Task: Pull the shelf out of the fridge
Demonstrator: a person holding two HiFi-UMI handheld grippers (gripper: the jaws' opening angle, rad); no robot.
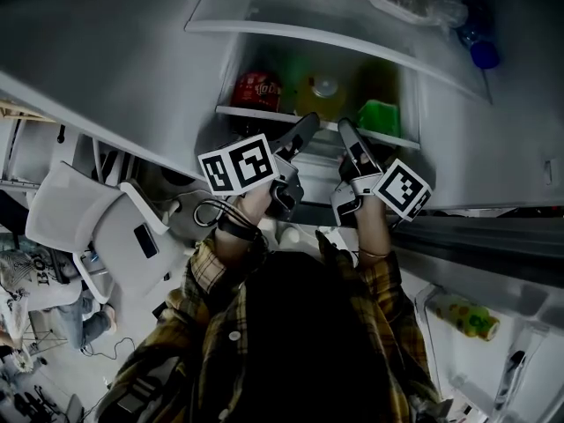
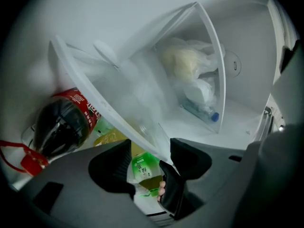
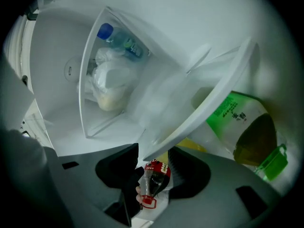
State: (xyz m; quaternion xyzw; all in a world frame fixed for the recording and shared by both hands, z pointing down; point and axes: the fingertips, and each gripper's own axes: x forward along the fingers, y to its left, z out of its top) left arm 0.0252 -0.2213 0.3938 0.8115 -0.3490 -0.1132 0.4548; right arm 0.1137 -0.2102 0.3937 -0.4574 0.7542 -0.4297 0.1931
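Head view: the left tool [image 1: 307,123] and right tool [image 1: 345,129] reach into the open fridge [image 1: 132,51], tips at the front edge of the shelf [image 1: 256,111], which sits inside.

Left gripper view: jaws apart, straddling the shelf's edge; a cola bottle [image 2: 61,127] lies nearby.

Right gripper view: jaws likewise apart astride the edge, beside a green bottle [image 3: 242,127].

cola bottle [image 2: 61,127] — left | green tea bottle [image 3: 247,132] — right | bagged food [image 3: 111,87] above
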